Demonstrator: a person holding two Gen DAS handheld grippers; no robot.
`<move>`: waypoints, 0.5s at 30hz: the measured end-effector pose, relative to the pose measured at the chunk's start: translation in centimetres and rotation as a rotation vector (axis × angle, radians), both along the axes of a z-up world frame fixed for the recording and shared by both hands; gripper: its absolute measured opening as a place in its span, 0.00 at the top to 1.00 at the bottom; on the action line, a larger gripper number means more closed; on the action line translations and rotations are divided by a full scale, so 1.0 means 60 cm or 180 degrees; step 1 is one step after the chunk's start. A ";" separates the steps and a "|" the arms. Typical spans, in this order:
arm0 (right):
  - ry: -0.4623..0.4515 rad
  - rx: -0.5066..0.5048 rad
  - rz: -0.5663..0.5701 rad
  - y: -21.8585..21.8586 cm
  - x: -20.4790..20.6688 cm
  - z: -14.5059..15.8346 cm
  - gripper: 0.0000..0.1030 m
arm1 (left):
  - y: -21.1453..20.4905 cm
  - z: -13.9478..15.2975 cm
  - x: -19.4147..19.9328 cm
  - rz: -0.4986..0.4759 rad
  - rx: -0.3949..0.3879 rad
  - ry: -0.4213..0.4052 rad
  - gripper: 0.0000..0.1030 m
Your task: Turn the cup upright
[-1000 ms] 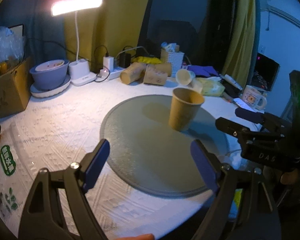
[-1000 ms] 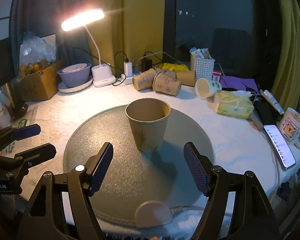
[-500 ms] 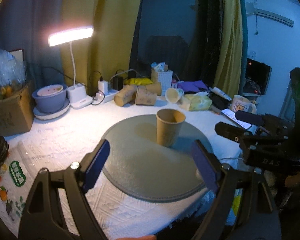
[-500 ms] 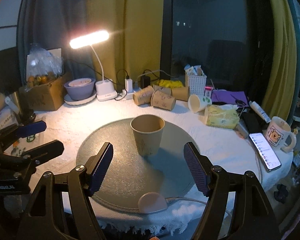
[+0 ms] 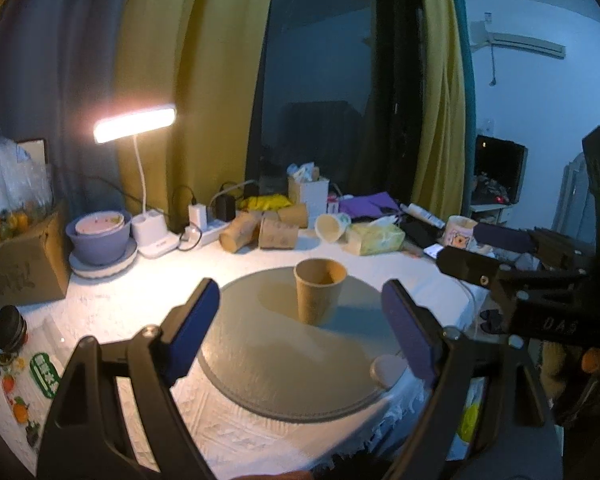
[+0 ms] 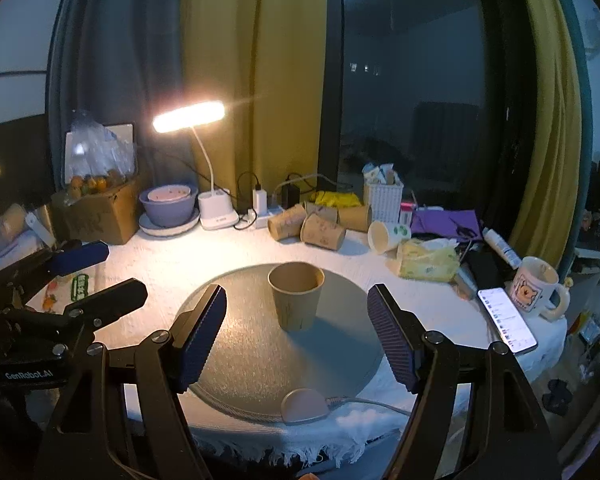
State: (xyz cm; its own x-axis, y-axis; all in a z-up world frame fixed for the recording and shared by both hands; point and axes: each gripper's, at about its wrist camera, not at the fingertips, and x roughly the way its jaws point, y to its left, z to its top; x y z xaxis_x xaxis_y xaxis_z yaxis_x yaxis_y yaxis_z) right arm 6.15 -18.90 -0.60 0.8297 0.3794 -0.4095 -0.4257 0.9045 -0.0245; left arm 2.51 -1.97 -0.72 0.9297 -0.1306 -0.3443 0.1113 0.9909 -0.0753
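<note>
Cup (image 5: 320, 295) is standing upright, mouth up, on the round grey mat (image 5: 260, 356) in the middle of the white-clothed table (image 5: 112, 312), casting a shadow toward my right. I am holding my left gripper (image 5: 305, 334) back from it, above the near edge of the mat, with its blue pads (image 5: 192, 330) spread wide and nothing between them. I am holding my right gripper (image 6: 297, 334) the same way: released, pads (image 6: 390, 338) far apart, the cup well clear of both and showing in the gap between them. From the right wrist view my left gripper (image 6: 88, 276) is sitting off to the side over the table's edge, its fingers parted too.

Behind the cup, several paper cups (image 6: 308, 226) are lying on their sides near a lit desk lamp (image 6: 190, 116), which is glowing over a bowl (image 6: 168, 202) on a plate. A tissue pack (image 6: 428, 264), a phone (image 6: 506, 318) and a cartoon mug (image 6: 534, 288) are lying toward my right. A small round puck (image 6: 304, 404) with a cable is resting at the mat's near rim.
</note>
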 end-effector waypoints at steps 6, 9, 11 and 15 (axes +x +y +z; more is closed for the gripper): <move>-0.0087 0.0067 -0.0038 -0.016 -0.016 0.025 0.26 | -0.005 0.024 -0.014 -0.0043 0.0012 -0.0137 0.18; -0.0118 0.0084 -0.0062 -0.021 -0.021 0.034 0.26 | -0.007 0.035 -0.021 -0.0069 0.0021 -0.0190 0.18; -0.0142 0.0096 -0.0078 -0.024 -0.028 0.040 0.26 | -0.008 0.041 -0.026 -0.0091 0.0022 -0.0227 0.18; -0.0204 0.0107 -0.0087 -0.029 -0.038 0.052 0.26 | -0.010 0.053 -0.032 -0.0122 0.0018 -0.0297 0.18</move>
